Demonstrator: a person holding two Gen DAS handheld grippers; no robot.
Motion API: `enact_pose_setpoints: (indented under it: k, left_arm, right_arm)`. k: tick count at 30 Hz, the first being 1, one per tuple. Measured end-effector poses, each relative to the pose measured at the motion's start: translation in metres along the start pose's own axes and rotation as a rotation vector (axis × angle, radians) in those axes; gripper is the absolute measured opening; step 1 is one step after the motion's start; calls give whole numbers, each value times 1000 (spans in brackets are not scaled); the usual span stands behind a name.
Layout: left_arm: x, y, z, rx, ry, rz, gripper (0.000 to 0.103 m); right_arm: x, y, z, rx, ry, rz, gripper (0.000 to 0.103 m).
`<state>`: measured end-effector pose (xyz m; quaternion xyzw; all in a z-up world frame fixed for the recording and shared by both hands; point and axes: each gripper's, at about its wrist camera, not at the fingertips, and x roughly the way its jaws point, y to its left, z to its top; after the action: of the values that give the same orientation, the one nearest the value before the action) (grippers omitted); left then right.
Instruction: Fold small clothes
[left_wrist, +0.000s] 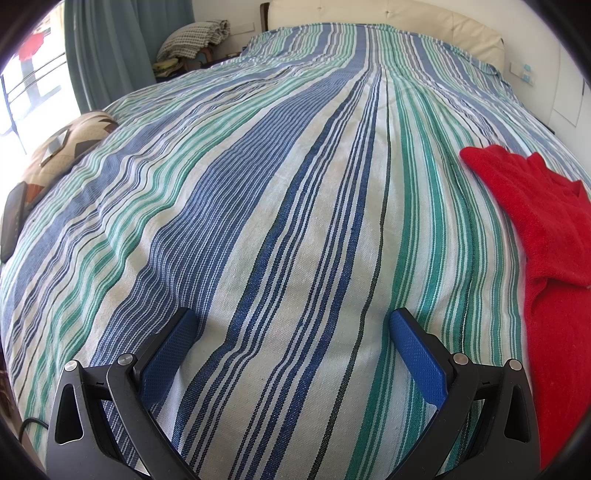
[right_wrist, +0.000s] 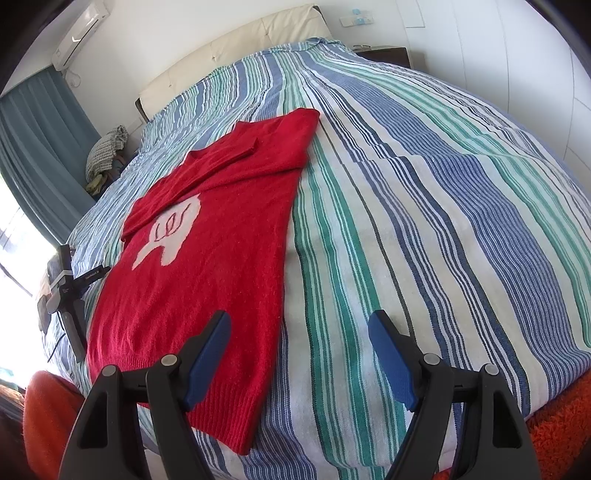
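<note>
A red knit sweater (right_wrist: 221, 236) with a white motif lies on the striped bedspread (right_wrist: 424, 221), its sleeves folded in over the body. My right gripper (right_wrist: 299, 325) is open and empty, just above the sweater's lower right part near the hem. In the left wrist view the sweater (left_wrist: 546, 229) lies at the far right. My left gripper (left_wrist: 291, 321) is open and empty over bare bedspread (left_wrist: 258, 184), left of the sweater. The left gripper also shows in the right wrist view (right_wrist: 70, 291), at the sweater's left edge.
A cream headboard (right_wrist: 229, 55) closes the far end of the bed. A patterned cushion (left_wrist: 70, 144) and a dark flat device (left_wrist: 14, 221) lie at the bed's left edge. A blue curtain (left_wrist: 110, 48) and a checked blanket pile (left_wrist: 195, 37) stand beyond. An orange rug (right_wrist: 561, 432) lies below the bed.
</note>
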<state>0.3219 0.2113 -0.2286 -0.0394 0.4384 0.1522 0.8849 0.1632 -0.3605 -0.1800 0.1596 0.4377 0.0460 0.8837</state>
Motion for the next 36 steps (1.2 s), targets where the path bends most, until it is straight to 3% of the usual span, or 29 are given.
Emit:
enact_pose_setpoints:
  k: [36]
  left_arm:
    - [0,0,0,0,0,0,103]
  right_arm:
    - [1,-2,-1,10,5,2,76]
